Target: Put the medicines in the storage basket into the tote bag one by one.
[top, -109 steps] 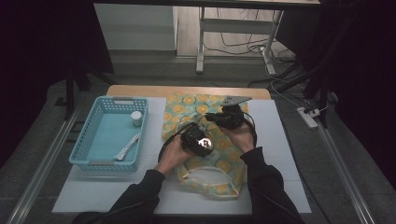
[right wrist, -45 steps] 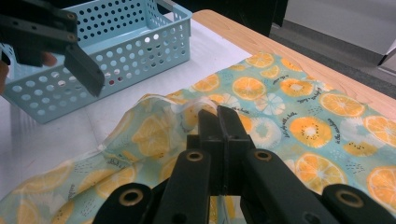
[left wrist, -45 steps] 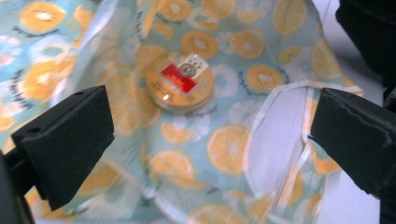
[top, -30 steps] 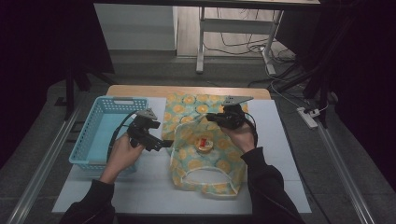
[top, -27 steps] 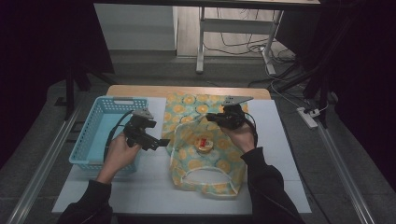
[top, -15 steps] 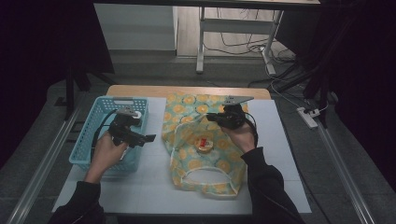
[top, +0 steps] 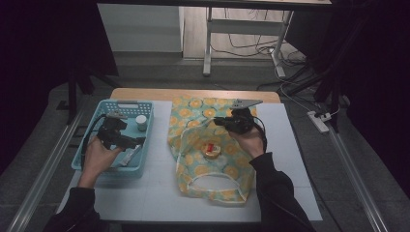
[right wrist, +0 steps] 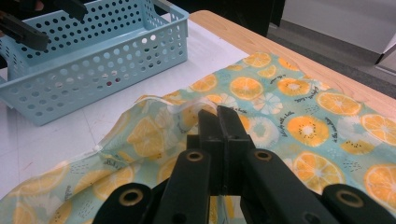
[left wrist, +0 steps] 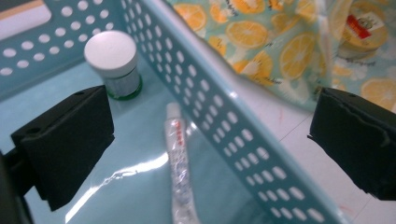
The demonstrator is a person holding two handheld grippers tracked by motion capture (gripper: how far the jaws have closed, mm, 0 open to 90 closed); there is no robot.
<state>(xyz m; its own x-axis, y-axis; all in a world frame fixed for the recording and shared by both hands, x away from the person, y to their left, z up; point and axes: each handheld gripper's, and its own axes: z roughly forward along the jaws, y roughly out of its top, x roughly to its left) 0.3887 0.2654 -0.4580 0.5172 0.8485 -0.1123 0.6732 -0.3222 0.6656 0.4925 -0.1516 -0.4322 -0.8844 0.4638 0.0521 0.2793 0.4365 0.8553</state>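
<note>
An orange-print fabric bag (top: 212,169) lies on the white mat with its mouth lifted. My right gripper (top: 226,122) is shut on the bag's upper rim (right wrist: 187,108) and holds it up; its jaws (right wrist: 218,116) are pressed together on the fabric. Inside the bag lies a small round tin (top: 211,149) with a red label (left wrist: 366,25). My left gripper (top: 129,140) hovers open over the light blue basket (top: 96,164), and its wide jaws (left wrist: 215,140) straddle the basket's right wall. In the basket lie a white-capped jar (left wrist: 113,60) and a slim tube (left wrist: 180,163).
The basket (right wrist: 93,60) stands to the left of the bag on the white mat (top: 159,193). The wooden table edge (top: 193,93) runs behind both. Cables and a desk frame (top: 241,43) are on the floor beyond the table.
My left gripper has moved left, away from the bag and over the basket, leaving the tin inside the bag. The right gripper has kept still on the bag's rim.
</note>
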